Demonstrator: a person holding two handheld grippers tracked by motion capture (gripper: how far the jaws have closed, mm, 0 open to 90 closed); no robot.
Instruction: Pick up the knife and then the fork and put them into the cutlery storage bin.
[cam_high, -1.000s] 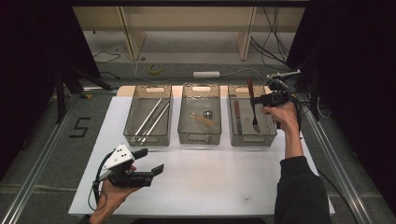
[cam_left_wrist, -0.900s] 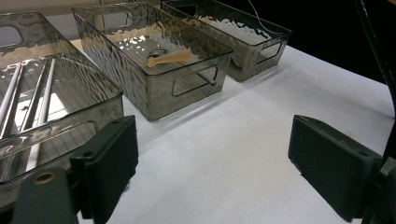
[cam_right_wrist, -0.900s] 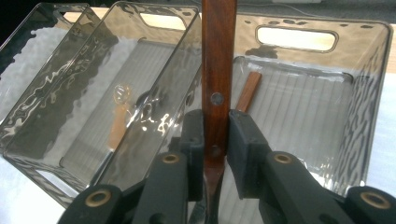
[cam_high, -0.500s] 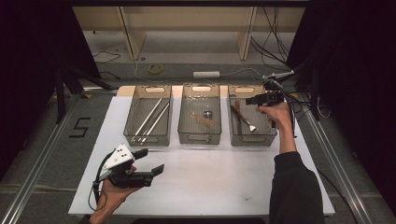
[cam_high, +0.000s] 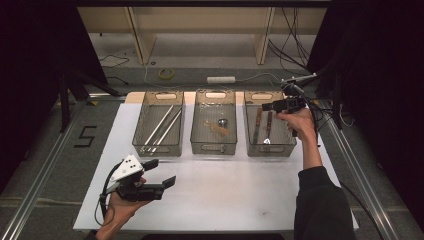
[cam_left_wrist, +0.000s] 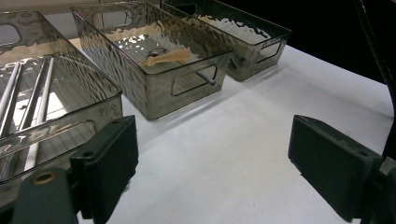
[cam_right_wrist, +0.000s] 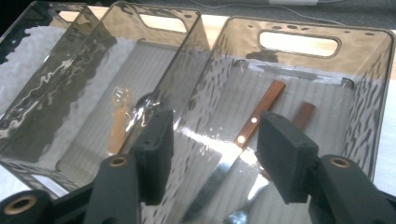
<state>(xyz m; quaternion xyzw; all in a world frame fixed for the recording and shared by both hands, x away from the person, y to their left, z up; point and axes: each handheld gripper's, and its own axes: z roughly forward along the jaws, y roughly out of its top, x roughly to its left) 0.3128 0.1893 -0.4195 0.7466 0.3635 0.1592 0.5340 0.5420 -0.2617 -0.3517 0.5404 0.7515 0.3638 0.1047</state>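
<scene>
Three smoky clear bins stand in a row on the white table. Two wooden-handled knives (cam_high: 258, 122) (cam_right_wrist: 254, 119) lie in the right bin (cam_high: 270, 149) (cam_right_wrist: 373, 56). My right gripper (cam_high: 266, 106) (cam_right_wrist: 219, 149) hovers open over that bin's far right side, with nothing between its jaws. The middle bin (cam_high: 214, 147) (cam_left_wrist: 159, 93) holds a pale amber spoon (cam_high: 218, 129) (cam_left_wrist: 166, 57) and a metal one (cam_high: 223, 121). Several metal rods (cam_high: 162, 126) (cam_left_wrist: 39, 100) lie in the left bin (cam_high: 155, 150). My left gripper (cam_high: 161, 172) (cam_left_wrist: 217, 154) rests open and empty near the table's front left.
The white table top (cam_high: 240, 190) has free room in front of the bins. Cables, a roll of tape (cam_high: 166, 73) and a white power strip (cam_high: 221, 79) lie on the floor beyond the table. Metal rails run along both sides.
The right gripper held a knife upright over the right bin; it has let go and the knife now lies in that bin. The left gripper has not moved.
</scene>
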